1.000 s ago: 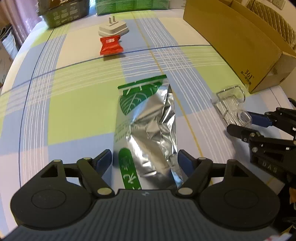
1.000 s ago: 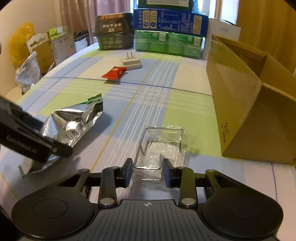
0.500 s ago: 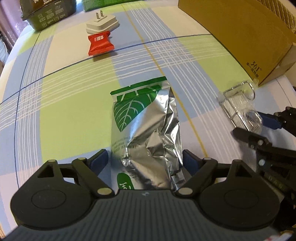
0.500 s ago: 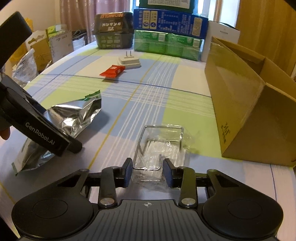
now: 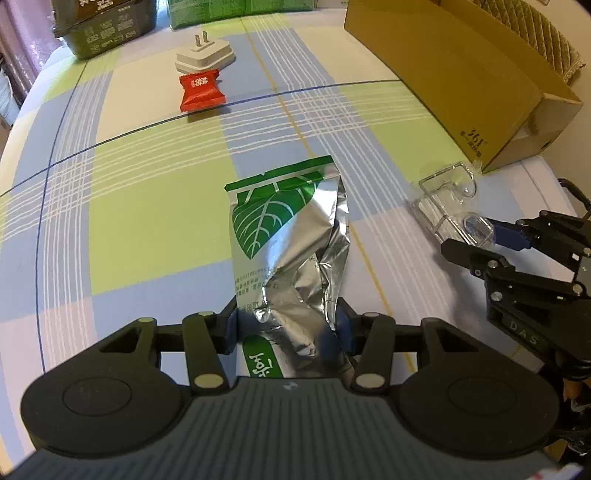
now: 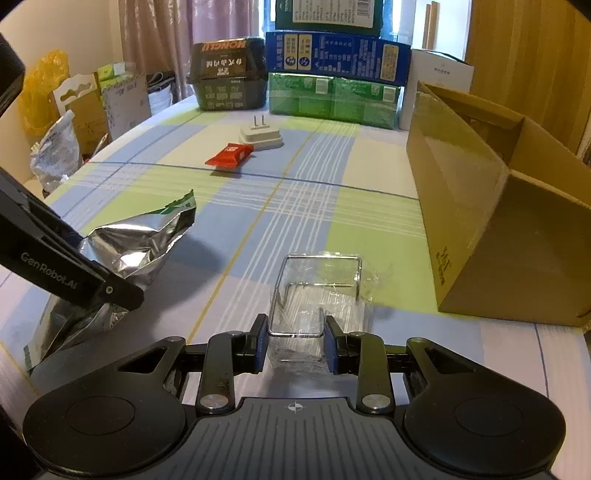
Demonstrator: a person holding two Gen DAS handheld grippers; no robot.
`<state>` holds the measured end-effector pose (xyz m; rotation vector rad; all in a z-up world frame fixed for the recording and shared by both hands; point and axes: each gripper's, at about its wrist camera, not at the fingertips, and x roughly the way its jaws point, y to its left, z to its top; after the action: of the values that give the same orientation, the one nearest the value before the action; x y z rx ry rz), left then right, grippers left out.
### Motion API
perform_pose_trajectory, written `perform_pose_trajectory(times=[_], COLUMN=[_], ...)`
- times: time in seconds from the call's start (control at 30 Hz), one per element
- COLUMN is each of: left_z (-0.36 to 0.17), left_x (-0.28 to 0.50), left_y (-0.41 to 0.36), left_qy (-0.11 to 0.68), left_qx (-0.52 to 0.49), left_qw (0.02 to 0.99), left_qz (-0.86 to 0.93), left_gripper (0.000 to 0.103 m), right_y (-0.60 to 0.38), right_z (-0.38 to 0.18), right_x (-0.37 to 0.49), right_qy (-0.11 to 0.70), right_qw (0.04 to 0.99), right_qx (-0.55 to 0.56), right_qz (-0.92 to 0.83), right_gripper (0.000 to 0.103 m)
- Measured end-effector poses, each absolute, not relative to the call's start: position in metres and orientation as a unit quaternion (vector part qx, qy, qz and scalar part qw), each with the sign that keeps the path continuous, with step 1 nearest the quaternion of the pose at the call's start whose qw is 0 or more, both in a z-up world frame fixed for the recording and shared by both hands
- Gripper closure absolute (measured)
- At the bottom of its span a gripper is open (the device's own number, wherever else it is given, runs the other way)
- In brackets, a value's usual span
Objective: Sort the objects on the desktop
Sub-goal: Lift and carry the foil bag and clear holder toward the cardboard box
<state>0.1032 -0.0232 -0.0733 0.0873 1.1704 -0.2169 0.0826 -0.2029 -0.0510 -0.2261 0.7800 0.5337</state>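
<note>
Warm, fairly bright daylight came from the curtained window (image 6: 221, 22) far ahead of the right gripper (image 6: 294, 345), leaving that strip washed out. Glare broke across the crumpled foil bag (image 5: 295, 254) between the left gripper (image 5: 286, 330) fingers, which threw a soft shadow toward the camera. Both views stayed sharp at centre; the tablecloth (image 5: 147, 206) lines bowed toward the dark, vignetted corners.

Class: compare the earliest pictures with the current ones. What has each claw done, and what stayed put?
The left claw closed on the crumpled silver-and-green foil pouch. The right claw stayed around the clear plastic packet. The red snack wrapper and white plug adapter stayed put.
</note>
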Motion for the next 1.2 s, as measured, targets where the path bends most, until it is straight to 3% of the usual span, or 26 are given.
perform_pose_trajectory(times=[1.2], left_z=[-0.014], left_x=[0.057], left_y=[-0.074], left_qy=[0.501], left_qx=[0.024], left_qw=[0.856], left_qz=[-0.122], left_gripper=[0.058], right_y=[-0.258], right_z=[0.017], right_x=[0.052], right_qy=[0.358], right_qw=[0.905], right_qx=[-0.037], right_qz=[0.227], right_gripper=[0.075])
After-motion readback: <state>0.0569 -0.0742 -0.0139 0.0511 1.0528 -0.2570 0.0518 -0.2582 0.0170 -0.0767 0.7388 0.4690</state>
